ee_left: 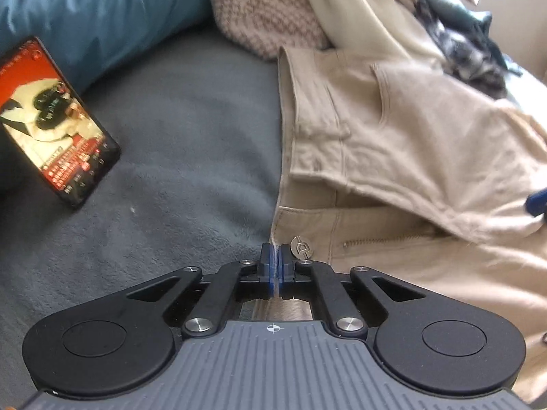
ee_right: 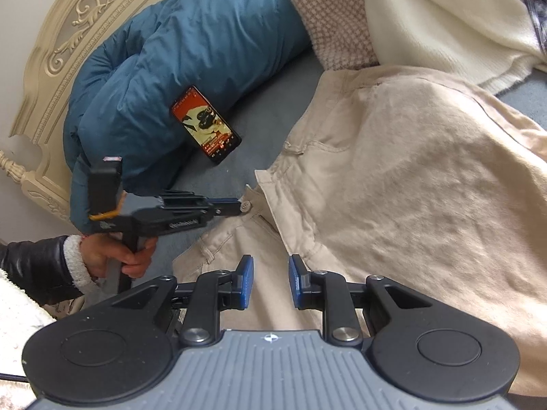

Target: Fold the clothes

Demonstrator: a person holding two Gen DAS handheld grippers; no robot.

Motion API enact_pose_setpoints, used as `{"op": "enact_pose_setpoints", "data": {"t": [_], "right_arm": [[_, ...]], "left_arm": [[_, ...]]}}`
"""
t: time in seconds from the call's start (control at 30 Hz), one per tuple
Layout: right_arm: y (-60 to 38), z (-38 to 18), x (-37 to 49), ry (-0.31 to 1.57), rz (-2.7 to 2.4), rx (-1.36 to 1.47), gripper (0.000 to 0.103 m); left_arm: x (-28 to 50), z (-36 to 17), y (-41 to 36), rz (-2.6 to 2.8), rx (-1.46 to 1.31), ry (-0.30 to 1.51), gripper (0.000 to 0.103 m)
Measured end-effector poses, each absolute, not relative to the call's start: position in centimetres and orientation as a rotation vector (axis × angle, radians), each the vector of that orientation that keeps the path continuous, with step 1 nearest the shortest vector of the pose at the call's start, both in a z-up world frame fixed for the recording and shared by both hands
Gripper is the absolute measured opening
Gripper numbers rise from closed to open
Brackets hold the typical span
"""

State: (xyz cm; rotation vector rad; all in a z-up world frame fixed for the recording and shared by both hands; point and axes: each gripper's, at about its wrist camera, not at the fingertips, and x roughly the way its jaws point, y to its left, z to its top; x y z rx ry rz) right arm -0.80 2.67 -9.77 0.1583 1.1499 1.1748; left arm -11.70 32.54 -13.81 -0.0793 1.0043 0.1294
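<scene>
A: What takes up the most room?

B: The bed [ee_left: 191, 130], covered in a grey-blue fleece sheet. Its cream carved headboard [ee_right: 68, 34] shows in the right wrist view. A blue puffy jacket [ee_right: 177, 54] lies bunched against that headboard.

A: And the clothes being folded?

B: A pair of beige trousers [ee_right: 393, 177] lies spread over the sheet, waistband toward the jacket, fly open, zip showing. One side of the waist is turned over the other. Beyond them lie a cream sweater [ee_right: 444, 20] and a pink-and-white checked knit [ee_right: 331, 17], with darker garments heaped further off.

A: Anything else on the bed?

B: A phone [ee_right: 205, 124], screen lit, leaning against the jacket, well apart from the trousers.

A: The grippers?

B: The left gripper [ee_left: 276, 256] is clamped tight at the waistband edge, just beside the metal button [ee_left: 300, 246]. A thin strip of fabric seems pinched between the pads. In the right wrist view a hand [ee_right: 112, 256] in a dark fleece-cuffed sleeve holds its handle.

A: The right one?

B: The right gripper [ee_right: 270, 282] hovers over the trouser front below the fly, jaws parted, nothing between them.
</scene>
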Motion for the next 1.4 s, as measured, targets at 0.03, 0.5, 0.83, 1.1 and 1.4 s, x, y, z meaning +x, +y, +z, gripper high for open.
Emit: {"op": "enact_pose_setpoints", "data": {"t": [0.03, 0.5, 0.83, 1.1, 1.4], "right_arm": [[2.6, -9.8, -0.8, 1.151, 1.172, 0.157, 0.024], [2.7, -9.7, -1.0, 1.147, 1.168, 0.147, 0.025], [2.3, -10.2, -0.7, 1.168, 1.145, 0.162, 0.025], [2.2, -10.7, -0.5, 1.177, 1.147, 0.164, 0.025], [1.7, -11.4, 0.1, 1.19, 1.127, 0.182, 0.025]], "left_arm": [[-11.5, -13.9, 32.2, 0.126, -0.057, 1.009, 0.003], [-8.4, -11.6, 34.6, 0.07, -0.498, 0.98, 0.038], [-6.9, -13.8, 35.6, 0.159, -0.754, 0.992, 0.034], [-9.5, -11.5, 34.2, 0.176, -0.691, 0.859, 0.003], [-10.7, -14.0, 33.5, 0.234, -0.635, 0.895, 0.005]]}}
